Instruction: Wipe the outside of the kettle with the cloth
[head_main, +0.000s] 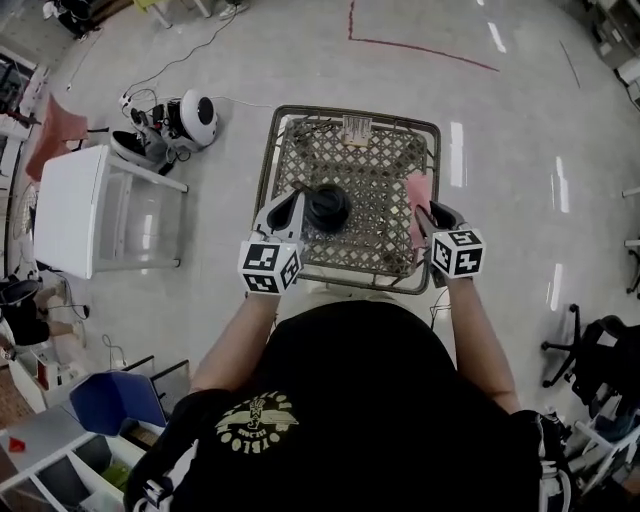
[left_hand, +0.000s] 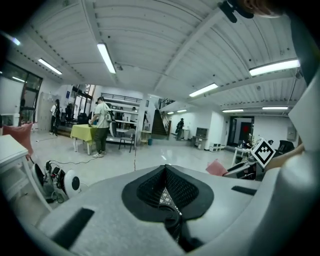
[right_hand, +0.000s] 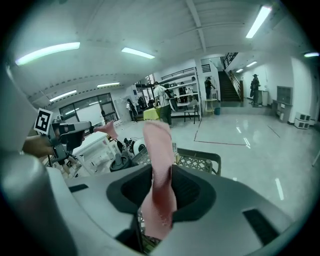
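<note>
Jaws of the right gripper (right_hand: 160, 171) stand slightly parted around a folded pink fabric cloth (right_hand: 156, 145), which sticks out past them and hangs below; we judge the hold light. Those of the left gripper (left_hand: 165, 171) are drawn together on a dark curved part, apparently the handle of the round black kettle (head_main: 327, 208), which is over the brown woven-lattice table (head_main: 375, 170), apart from the cloth. We risk the cloth slipping free at first contact, or the kettle swinging on its handle if we press sideways.

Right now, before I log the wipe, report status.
Right gripper shut on cloth. Left gripper shut beside kettle. Cloth apart from kettle; nothing between.
</note>
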